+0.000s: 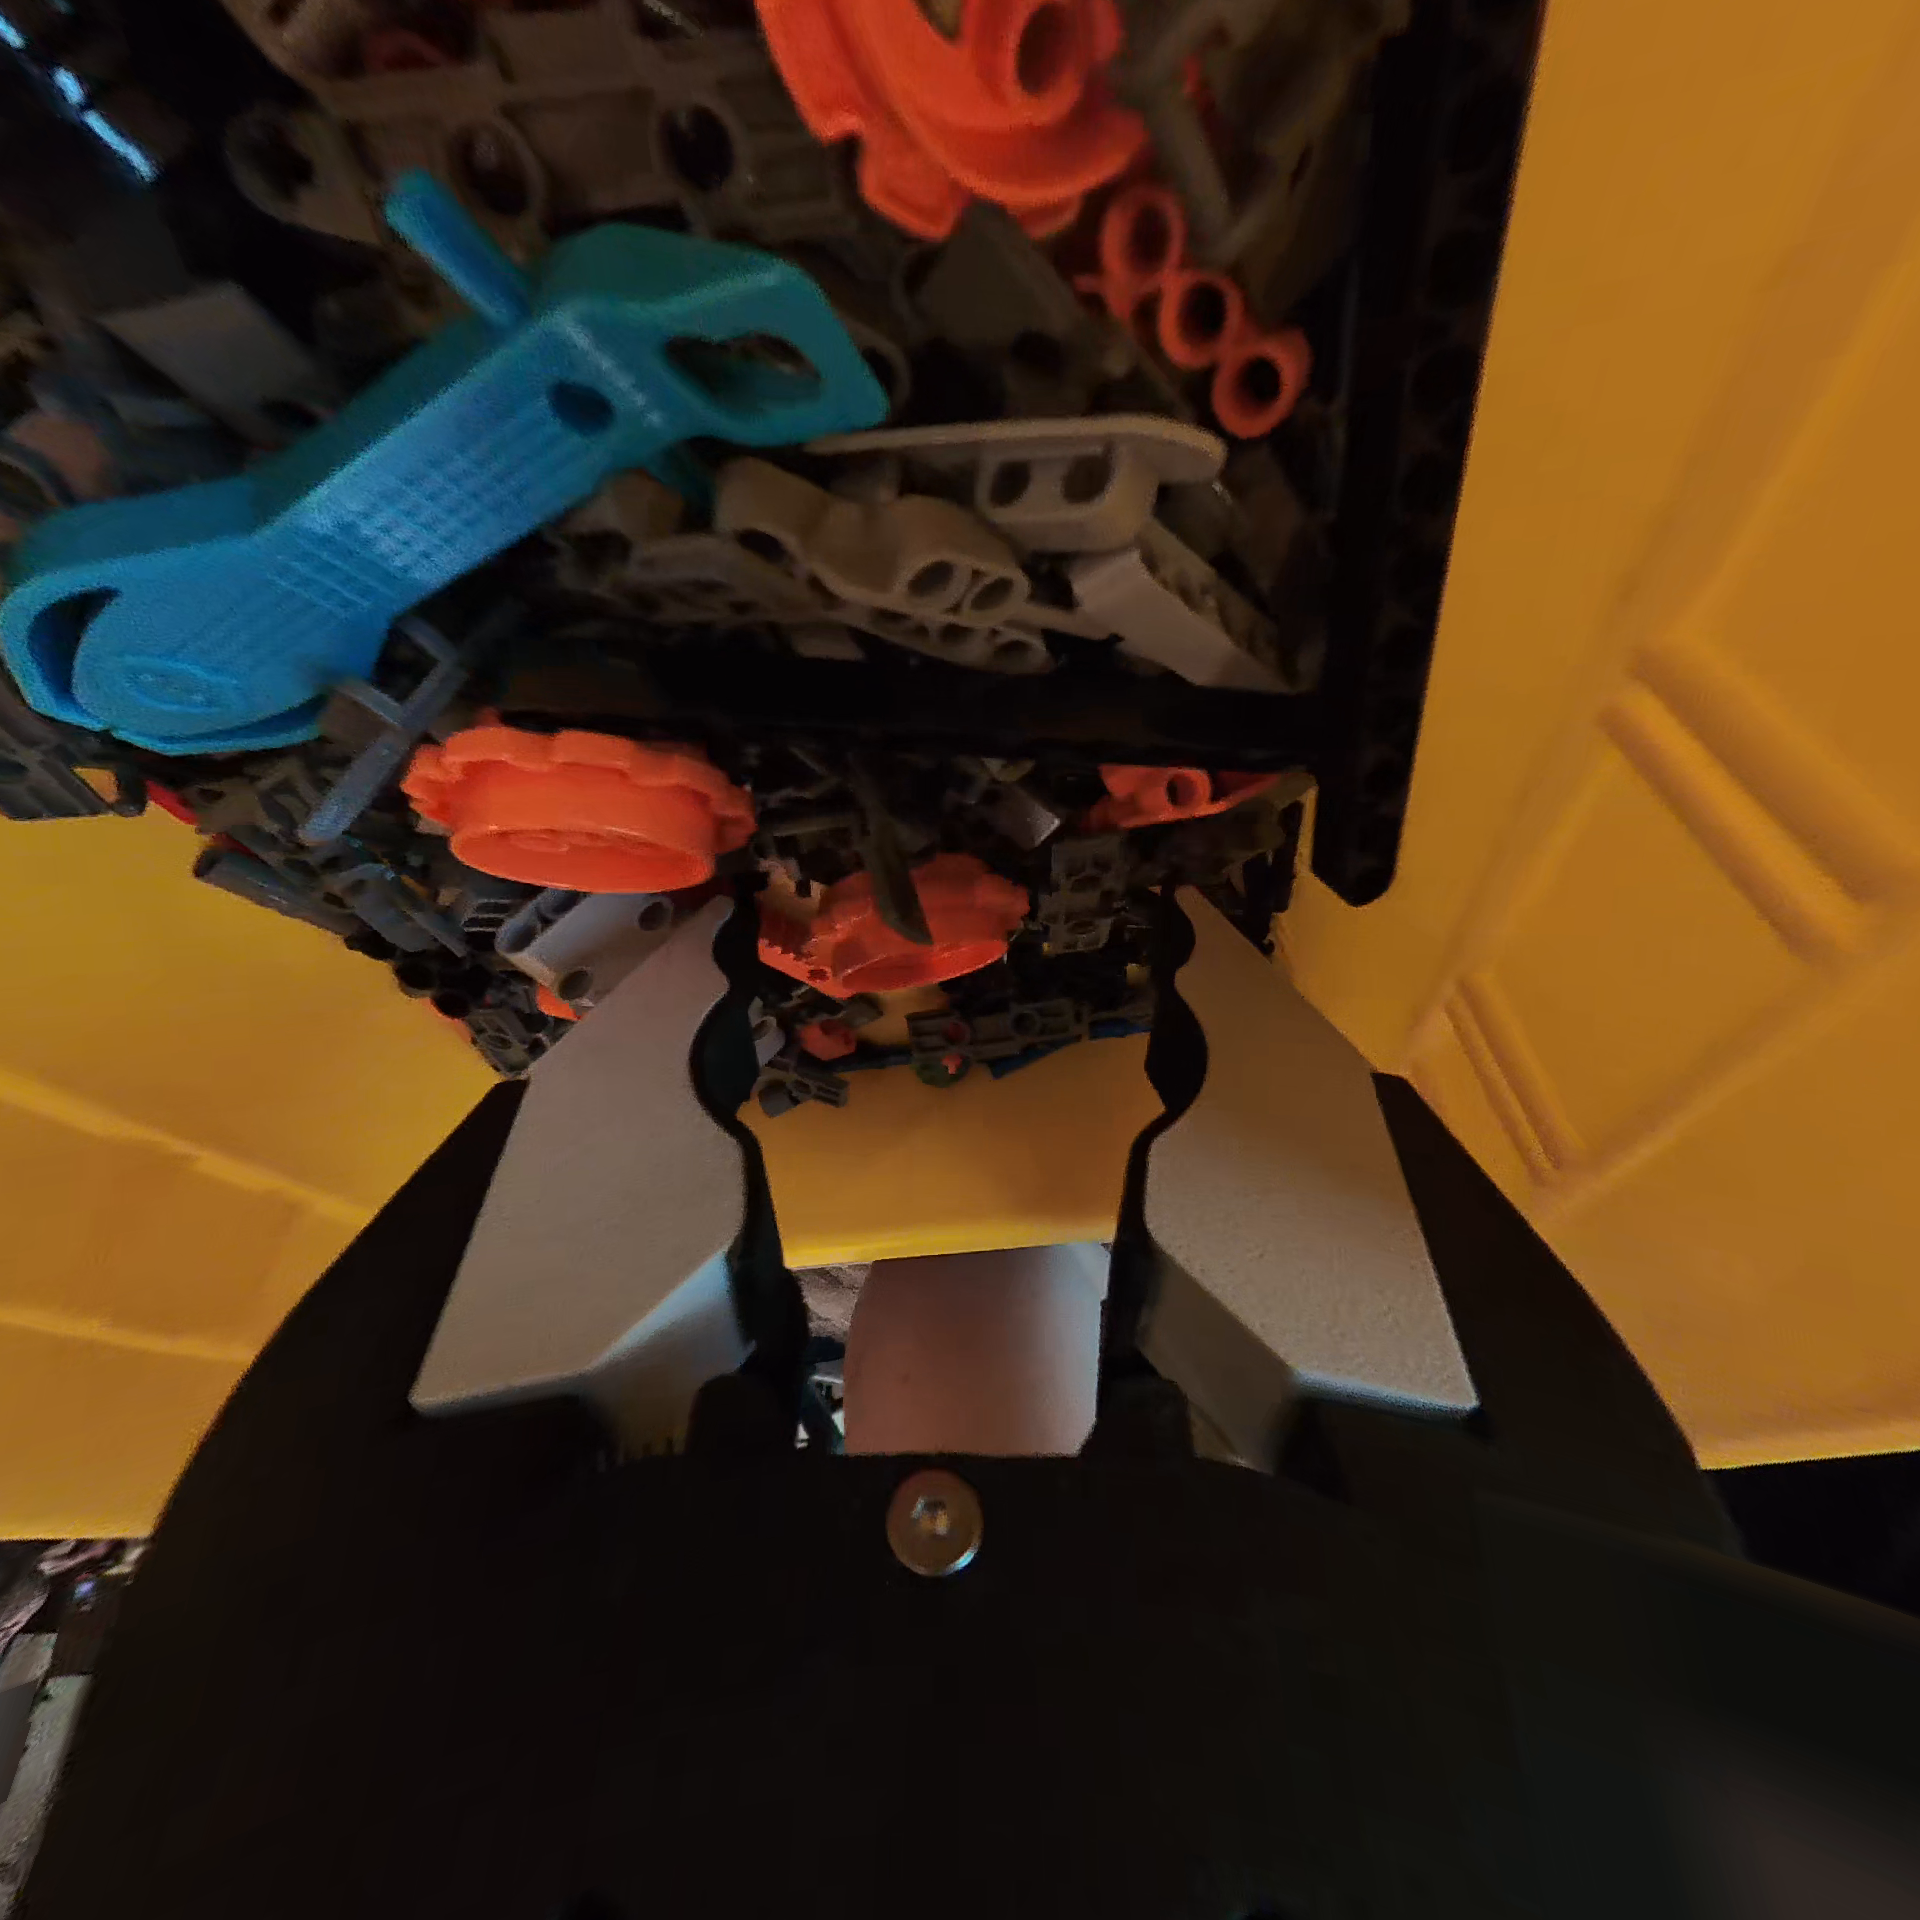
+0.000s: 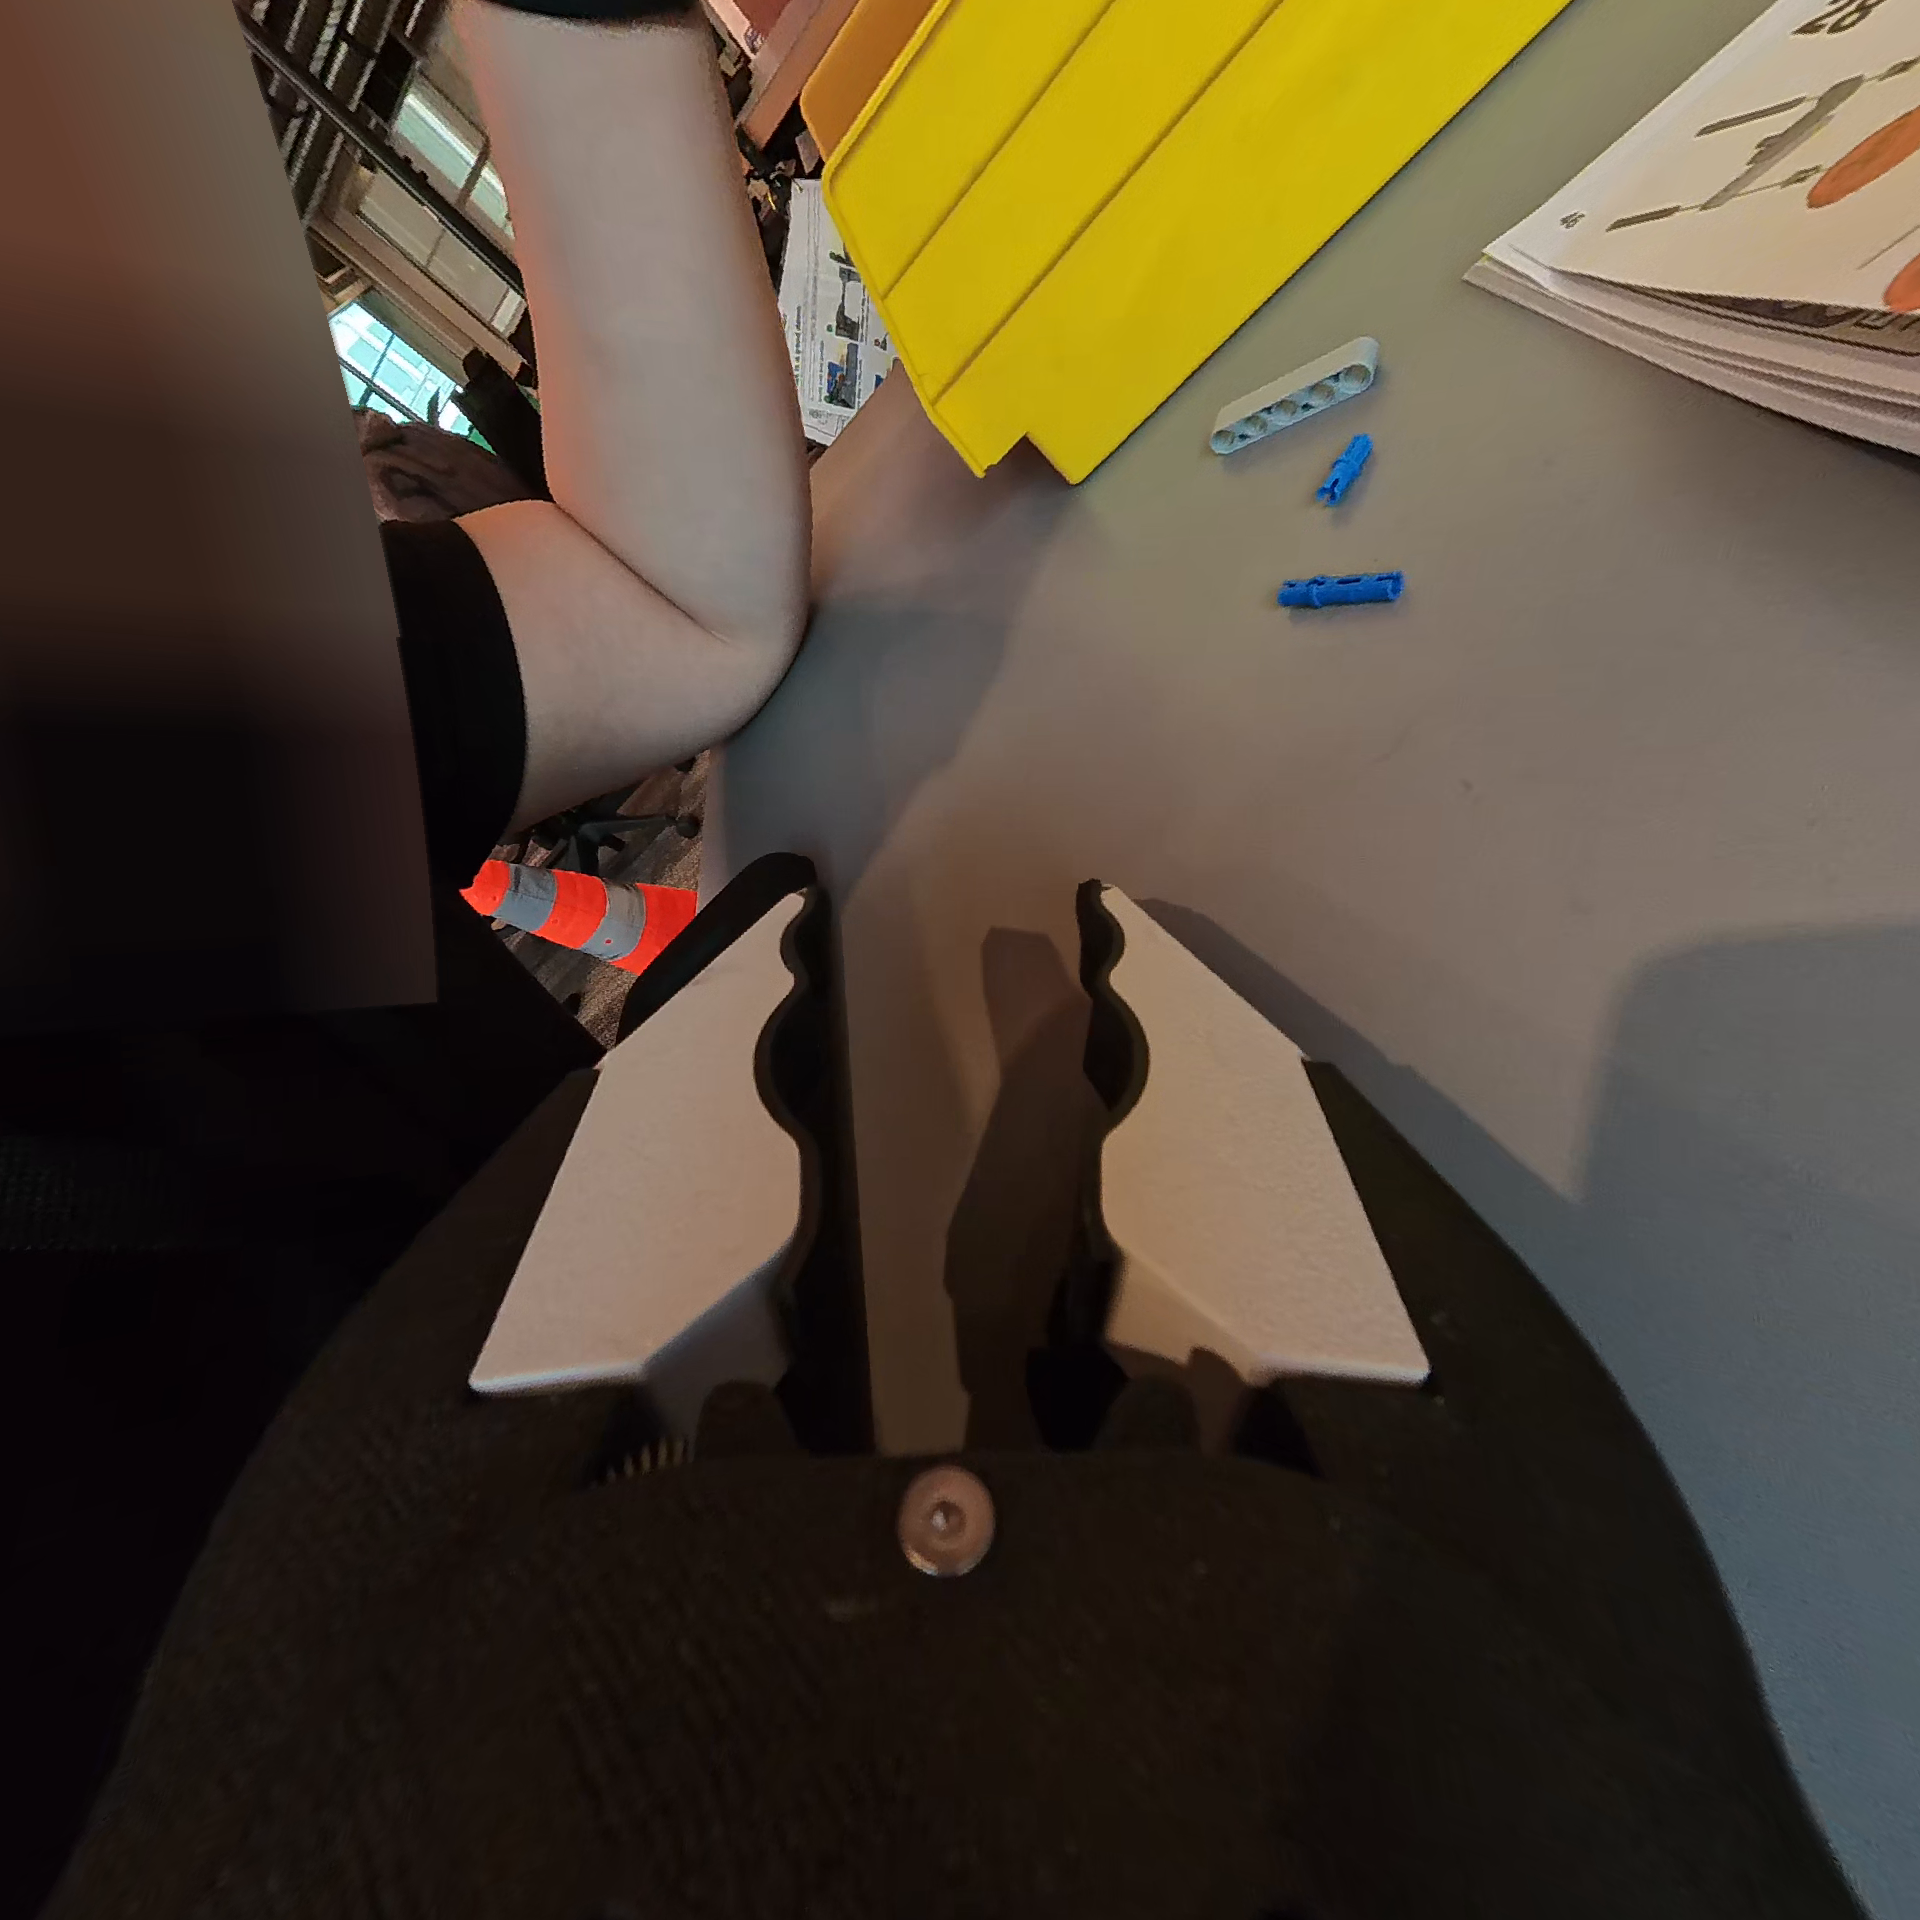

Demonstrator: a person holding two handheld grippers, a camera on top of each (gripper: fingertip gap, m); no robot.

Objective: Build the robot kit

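Note:
My left gripper [image 1: 951,925] is open and reaches into a yellow bin [image 1: 1662,623] full of small building-toy parts. Its tips stand on either side of an orange round gear-like piece [image 1: 883,935], not closed on it. Another orange wheel [image 1: 577,821] lies just left, a big orange disc [image 1: 966,94] farther in, and a blue printed tool [image 1: 416,499] lies across grey beams [image 1: 935,561]. My right gripper [image 2: 951,894] is open and empty, low over the grey table [image 2: 1351,883]. Ahead of it lie a grey holed beam [image 2: 1294,397] and two blue pins [image 2: 1340,590] [image 2: 1347,468].
A yellow bin [image 2: 1091,208] stands at the back of the table. An open instruction booklet [image 2: 1766,229] lies at the far right. A person's bare arm [image 2: 644,416] rests on the table's left edge. An orange and grey cone [image 2: 582,914] lies on the floor beyond.

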